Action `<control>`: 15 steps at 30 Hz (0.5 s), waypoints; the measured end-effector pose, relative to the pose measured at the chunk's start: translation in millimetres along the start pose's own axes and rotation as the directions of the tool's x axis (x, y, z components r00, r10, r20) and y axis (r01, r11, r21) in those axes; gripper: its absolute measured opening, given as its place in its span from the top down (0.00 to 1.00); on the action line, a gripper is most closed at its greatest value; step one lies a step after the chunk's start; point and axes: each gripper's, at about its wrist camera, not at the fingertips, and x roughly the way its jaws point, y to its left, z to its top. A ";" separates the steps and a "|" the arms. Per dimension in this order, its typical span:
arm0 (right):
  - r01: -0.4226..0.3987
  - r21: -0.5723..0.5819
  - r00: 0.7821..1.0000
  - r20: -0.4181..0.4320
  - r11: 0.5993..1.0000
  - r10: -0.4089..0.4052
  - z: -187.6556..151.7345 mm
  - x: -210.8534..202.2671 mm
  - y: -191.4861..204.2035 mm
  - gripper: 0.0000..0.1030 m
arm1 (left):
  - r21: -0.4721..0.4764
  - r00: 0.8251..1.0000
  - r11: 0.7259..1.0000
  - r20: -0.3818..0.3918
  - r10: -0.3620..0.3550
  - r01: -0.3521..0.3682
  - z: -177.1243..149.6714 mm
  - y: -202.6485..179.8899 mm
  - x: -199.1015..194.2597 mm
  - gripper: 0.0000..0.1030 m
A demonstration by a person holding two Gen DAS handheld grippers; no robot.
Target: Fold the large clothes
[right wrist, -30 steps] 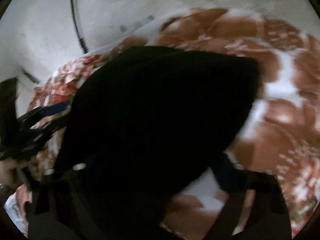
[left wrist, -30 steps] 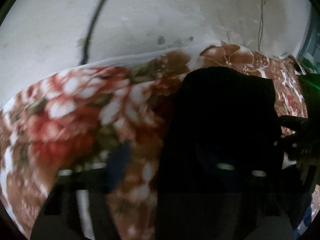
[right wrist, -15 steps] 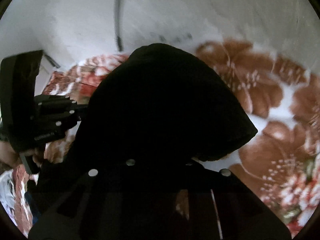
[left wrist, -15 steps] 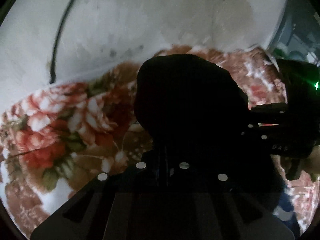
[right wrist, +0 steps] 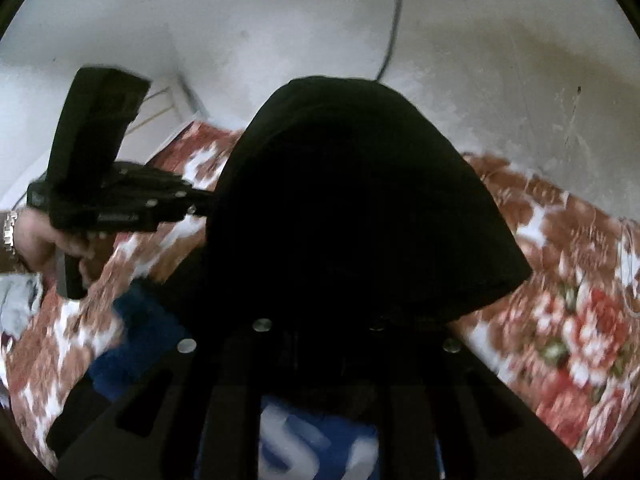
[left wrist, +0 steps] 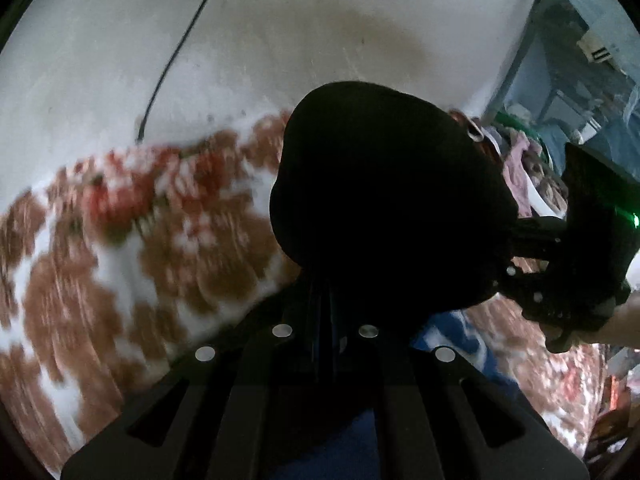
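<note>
I've got both tongs, left and right, pinched on the black garment, held up over the floral bed by the white wall, mid-fold I reckon; next, lower it flat onto the bed.

The garment is solid black, with no print showing in either view. The bed cover beneath it is white with large rust-brown blossoms, red roses and small green leaves. A cloth lying lower down is royal blue with pale, whitish markings. The left hand-held gripper is matte black, and so is the right hand-held gripper, which carries a small green light. The wall is off-white with a thin black cable running down it.
</note>
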 end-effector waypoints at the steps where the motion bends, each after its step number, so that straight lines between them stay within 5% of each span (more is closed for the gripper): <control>1: 0.004 -0.021 1.000 -0.005 1.000 -0.004 -12.8 -2.5 11.2 0.87 | 0.001 1.000 1.000 -0.014 -0.001 0.001 -13.9 -6.9 -3.3 0.98; 5: 0.001 -0.088 0.999 -0.050 0.996 -0.006 -75.6 -5.2 51.2 0.86 | -0.027 0.999 1.000 -0.053 0.009 -0.010 -69.5 -23.4 -6.6 0.97; 8: 0.015 -0.131 0.996 -0.089 0.991 -0.027 -117.9 -1.8 74.2 0.75 | -0.020 0.995 0.999 -0.092 0.045 -0.047 -112.9 -36.0 1.4 0.96; 12: 0.022 -0.117 0.992 -0.121 0.993 -0.036 -159.2 -2.7 87.2 0.31 | -0.003 0.986 0.996 -0.142 0.084 -0.085 -163.2 -50.3 14.2 0.93; 15: 0.026 -0.056 0.990 -0.136 0.998 -0.033 -182.8 -10.0 91.3 0.04 | -0.010 0.981 0.992 -0.154 0.119 -0.122 -184.4 -52.7 14.7 0.82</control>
